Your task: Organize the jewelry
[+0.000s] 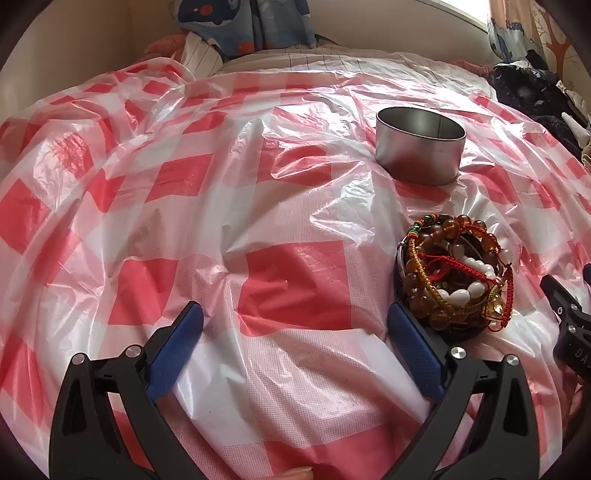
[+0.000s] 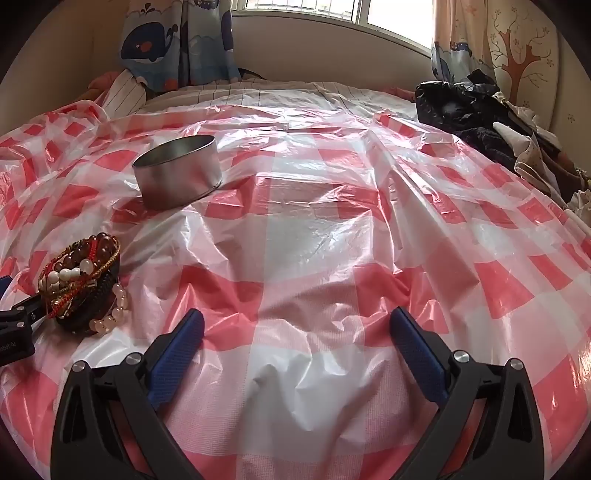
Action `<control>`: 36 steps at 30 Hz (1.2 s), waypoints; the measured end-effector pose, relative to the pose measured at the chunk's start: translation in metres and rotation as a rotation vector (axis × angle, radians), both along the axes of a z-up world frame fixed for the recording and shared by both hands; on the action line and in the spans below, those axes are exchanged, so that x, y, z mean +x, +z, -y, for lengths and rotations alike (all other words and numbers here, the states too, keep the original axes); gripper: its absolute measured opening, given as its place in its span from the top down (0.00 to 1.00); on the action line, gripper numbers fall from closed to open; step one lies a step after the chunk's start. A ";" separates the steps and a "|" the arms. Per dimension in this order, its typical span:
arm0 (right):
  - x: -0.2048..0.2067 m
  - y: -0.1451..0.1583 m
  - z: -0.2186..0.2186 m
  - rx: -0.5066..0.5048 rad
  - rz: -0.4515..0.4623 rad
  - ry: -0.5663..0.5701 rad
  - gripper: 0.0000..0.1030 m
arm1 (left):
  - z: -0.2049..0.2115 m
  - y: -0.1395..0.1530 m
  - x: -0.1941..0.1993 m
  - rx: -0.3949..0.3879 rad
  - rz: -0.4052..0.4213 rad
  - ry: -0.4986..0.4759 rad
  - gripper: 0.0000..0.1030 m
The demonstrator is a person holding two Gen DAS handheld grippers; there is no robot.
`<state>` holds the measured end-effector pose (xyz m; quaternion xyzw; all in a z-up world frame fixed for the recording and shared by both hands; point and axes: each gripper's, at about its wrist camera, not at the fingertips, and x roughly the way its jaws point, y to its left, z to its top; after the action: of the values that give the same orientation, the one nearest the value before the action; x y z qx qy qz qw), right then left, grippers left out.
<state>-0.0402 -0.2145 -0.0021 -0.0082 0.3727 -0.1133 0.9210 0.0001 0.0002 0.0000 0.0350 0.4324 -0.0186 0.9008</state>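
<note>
A small dark bowl (image 1: 417, 314) heaped with bead bracelets (image 1: 456, 269), amber, white and red cord, sits on the red-and-white checked plastic sheet (image 1: 295, 229). It also shows in the right wrist view (image 2: 83, 314), with a pale bead bracelet (image 2: 110, 317) hanging over its side. An empty round metal tin (image 1: 419, 147) stands beyond it, also seen in the right wrist view (image 2: 179, 175). My left gripper (image 1: 295, 317) is open and empty, its right finger beside the bowl. My right gripper (image 2: 295, 325) is open and empty over bare sheet, right of the bowl.
The sheet covers a bed. Dark clothes (image 2: 476, 110) are piled at the far right edge. Whale-print curtains (image 2: 177, 44) and a window (image 2: 369, 14) stand behind the bed. A striped pillow (image 2: 122, 96) lies at the back left.
</note>
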 end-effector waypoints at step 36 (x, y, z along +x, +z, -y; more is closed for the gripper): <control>0.000 0.000 -0.002 -0.017 0.003 0.001 0.06 | 0.000 0.000 0.000 0.003 -0.001 0.000 0.07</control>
<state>-0.0402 -0.2129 -0.0019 -0.0160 0.3705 -0.1159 0.9214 0.0001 0.0000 -0.0001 0.0363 0.4328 -0.0179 0.9006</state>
